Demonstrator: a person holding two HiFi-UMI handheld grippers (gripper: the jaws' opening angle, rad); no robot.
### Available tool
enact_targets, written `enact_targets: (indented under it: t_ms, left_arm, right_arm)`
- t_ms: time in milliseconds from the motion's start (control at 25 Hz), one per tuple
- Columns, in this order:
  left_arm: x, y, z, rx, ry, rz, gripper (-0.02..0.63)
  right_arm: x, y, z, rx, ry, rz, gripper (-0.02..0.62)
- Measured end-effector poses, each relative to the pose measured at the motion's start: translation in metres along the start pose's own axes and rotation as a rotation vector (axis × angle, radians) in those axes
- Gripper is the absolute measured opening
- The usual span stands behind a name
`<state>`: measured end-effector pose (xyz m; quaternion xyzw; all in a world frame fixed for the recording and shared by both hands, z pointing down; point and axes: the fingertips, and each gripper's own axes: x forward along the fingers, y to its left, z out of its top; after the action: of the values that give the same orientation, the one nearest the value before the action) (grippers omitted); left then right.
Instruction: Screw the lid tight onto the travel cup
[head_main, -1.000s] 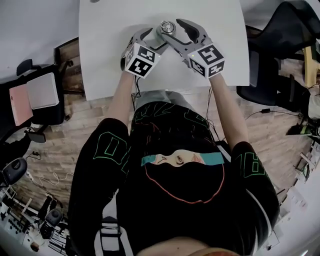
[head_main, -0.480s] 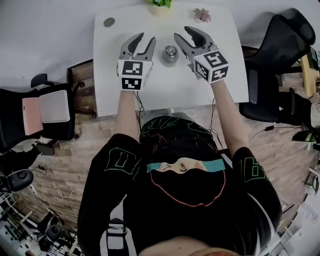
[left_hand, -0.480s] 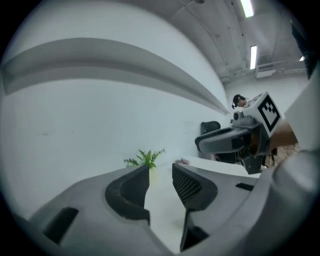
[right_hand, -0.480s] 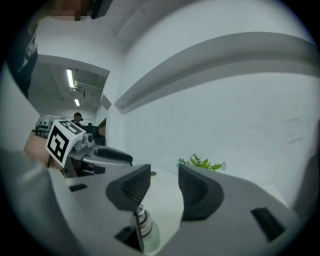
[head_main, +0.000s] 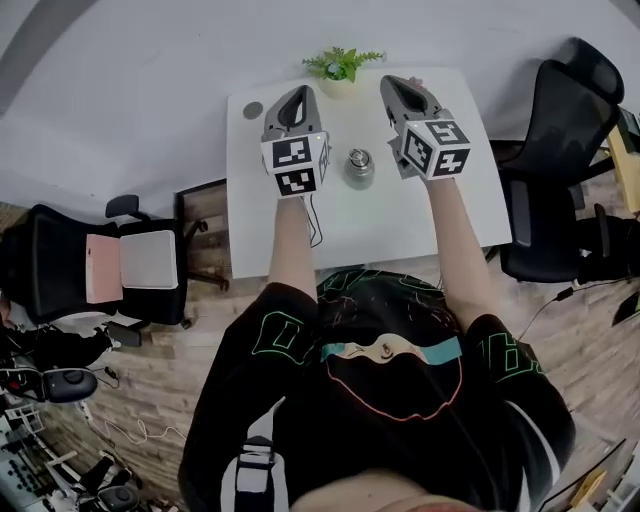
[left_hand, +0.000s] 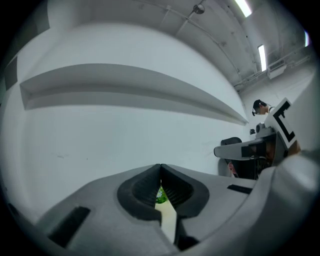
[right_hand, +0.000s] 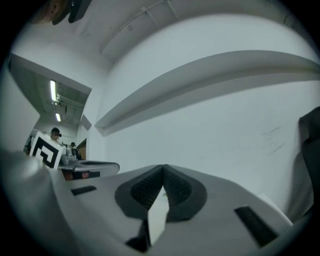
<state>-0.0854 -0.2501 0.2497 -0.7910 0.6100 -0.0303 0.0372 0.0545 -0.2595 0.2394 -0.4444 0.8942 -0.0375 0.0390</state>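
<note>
The metal travel cup (head_main: 359, 167) stands upright on the white table (head_main: 400, 225) with its lid on top, seen from above in the head view. My left gripper (head_main: 297, 97) hovers to the cup's left, my right gripper (head_main: 398, 86) to its right; both are raised, apart from the cup and pointing at the far wall. Both have just been closing, and their jaws now meet at the tips with nothing between them. In the left gripper view the left gripper (left_hand: 160, 167) faces a bare wall, as does the right gripper (right_hand: 162, 169) in its own view.
A small potted plant (head_main: 342, 66) stands at the table's far edge and a round grey disc (head_main: 253, 110) lies at its far left corner. Black office chairs (head_main: 560, 150) stand right of the table and another chair (head_main: 100, 265) with a white and pink pad to the left.
Both grippers let go of the cup's top, drew apart, rose and shut empty. The cup stays on the table between them. The head view has pulled back.
</note>
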Motion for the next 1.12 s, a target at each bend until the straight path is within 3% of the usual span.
enact_targets:
  t_ms: [80,240,400,600,840,1120]
  left_arm:
    - [0.002,0.003,0.018,-0.009,-0.031,0.024,0.005]
    - [-0.005,0.021,0.043,-0.086,-0.067,0.173,0.003]
    - [-0.009,0.014,0.062,-0.075,-0.11,0.163,0.003]
    - [-0.013,0.007,0.058,-0.056,-0.101,0.137,0.005]
    - [-0.017,0.005,0.057,-0.046,-0.103,0.13,0.005]
    - [-0.017,0.027,0.051,-0.048,-0.1,0.195,0.005]
  right_arm:
    - [-0.003,-0.005,0.014,0.055,-0.021,-0.023,0.005]
    - [-0.013,-0.009,0.03,0.221,-0.003,-0.061,0.005]
    - [-0.018,-0.004,0.042,0.096,0.003,-0.075,0.005]
    - [-0.026,-0.007,0.043,-0.031,0.018,-0.116,0.005]
    - [-0.03,-0.008,0.046,-0.063,-0.005,-0.117,0.005]
    - [-0.021,-0.018,0.044,-0.063,0.014,-0.122,0.005]
